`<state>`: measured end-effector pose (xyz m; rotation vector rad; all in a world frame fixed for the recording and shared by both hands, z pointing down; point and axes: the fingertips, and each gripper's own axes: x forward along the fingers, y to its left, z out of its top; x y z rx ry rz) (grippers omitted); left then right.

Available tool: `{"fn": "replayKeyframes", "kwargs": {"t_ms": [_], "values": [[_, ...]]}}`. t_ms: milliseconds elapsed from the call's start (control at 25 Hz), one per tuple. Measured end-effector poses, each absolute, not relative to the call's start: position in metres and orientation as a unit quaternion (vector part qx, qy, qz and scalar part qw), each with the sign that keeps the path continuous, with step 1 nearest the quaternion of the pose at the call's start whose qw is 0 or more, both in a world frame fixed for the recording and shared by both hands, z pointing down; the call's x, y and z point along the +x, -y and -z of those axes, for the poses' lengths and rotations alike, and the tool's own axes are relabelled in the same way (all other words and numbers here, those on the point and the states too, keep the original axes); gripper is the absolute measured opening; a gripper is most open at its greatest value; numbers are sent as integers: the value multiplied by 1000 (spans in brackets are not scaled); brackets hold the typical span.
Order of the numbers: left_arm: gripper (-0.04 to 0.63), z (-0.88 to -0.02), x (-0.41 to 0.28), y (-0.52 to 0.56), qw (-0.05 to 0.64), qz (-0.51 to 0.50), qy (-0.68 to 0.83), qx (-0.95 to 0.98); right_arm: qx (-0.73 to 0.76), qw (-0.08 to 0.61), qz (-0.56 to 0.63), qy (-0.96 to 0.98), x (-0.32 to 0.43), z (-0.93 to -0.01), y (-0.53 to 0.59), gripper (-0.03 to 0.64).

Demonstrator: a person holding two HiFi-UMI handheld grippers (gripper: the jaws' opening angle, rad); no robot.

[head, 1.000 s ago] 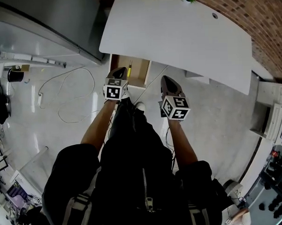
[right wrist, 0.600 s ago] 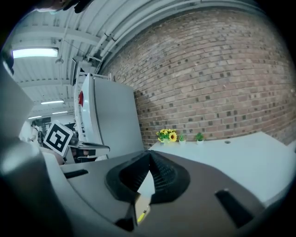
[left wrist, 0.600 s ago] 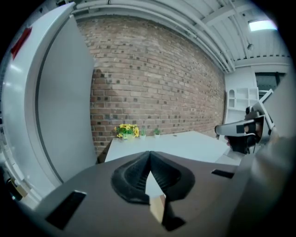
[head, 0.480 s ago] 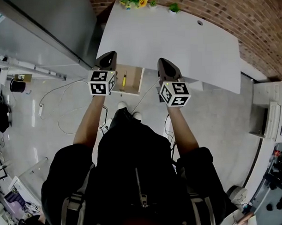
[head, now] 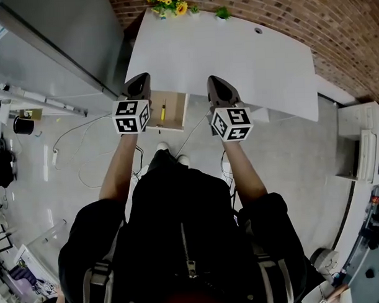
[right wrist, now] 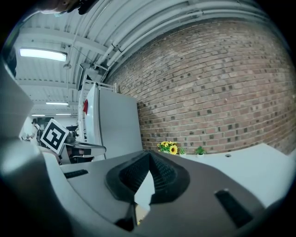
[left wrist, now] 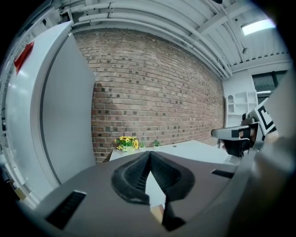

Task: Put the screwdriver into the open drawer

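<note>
— What do the jaws of the left gripper (left wrist: 149,155) hold?
— Nothing; their tips meet, aimed at a brick wall (left wrist: 152,88).
— And below it?
— Yellow flowers (left wrist: 126,142) on a white table (left wrist: 196,149); a tall grey cabinet (left wrist: 64,115) at left.

Head view is bright and even with no hard shadows: white table (head: 236,59) is near clipping, black jacket (head: 186,241) is crushed to almost no detail, and straight lines bow toward the frame edges. Both gripper views are heavy fisheye with black vignetted corners, lit from overhead by a strip light (left wrist: 259,27) at upper right in the left one and a second strip light (right wrist: 42,54) at upper left in the right one. Brick wall (left wrist: 152,88) is sharp, but the left gripper (left wrist: 149,153) and right gripper (right wrist: 149,153) bodies along the bottom are soft, out of focus.
</note>
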<state>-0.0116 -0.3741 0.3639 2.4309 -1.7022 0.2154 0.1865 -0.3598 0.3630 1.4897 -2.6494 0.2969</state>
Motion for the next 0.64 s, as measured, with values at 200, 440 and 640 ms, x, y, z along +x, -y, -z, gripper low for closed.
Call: {"fn": "replayKeyframes", "kwargs": {"t_ms": [200, 440, 640], "values": [[25, -370, -11, 369, 89, -73, 569, 814, 489, 43, -100, 866, 187, -366, 357, -3], [25, -373, -9, 364, 91, -68, 565, 818, 487, 47, -104, 866, 186, -372, 351, -3], [25, -377, -8, 358, 92, -68, 563, 819, 487, 48, -105, 866, 186, -376, 346, -3]]}}
